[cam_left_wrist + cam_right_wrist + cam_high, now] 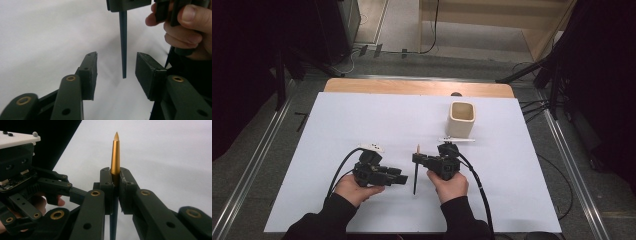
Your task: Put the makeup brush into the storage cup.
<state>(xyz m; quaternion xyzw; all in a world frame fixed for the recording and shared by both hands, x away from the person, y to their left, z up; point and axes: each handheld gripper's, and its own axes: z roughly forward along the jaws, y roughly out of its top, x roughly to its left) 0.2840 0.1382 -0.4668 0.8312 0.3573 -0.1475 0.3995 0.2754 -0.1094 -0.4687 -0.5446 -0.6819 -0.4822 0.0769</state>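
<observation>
A pen with a gold pointed end [115, 155] and a dark thin shaft [123, 45] stands nearly upright, and my right gripper [115, 173] is shut on it just below the gold part. In the high view the pen [416, 172] hangs from the right gripper [418, 159] over the white sheet. My left gripper [116, 56] is open, and the shaft's lower end shows in the gap between its pads [90, 67], touching neither. In the high view the left gripper [404, 178] points right at the pen from the left.
A cream square cup [461, 119] stands upright on the white sheet [362, 120], behind the right gripper. A strip of wooden table edge [412, 87] runs along the far side. The hand [187, 27] on the right gripper is close beside my left gripper's right jaw.
</observation>
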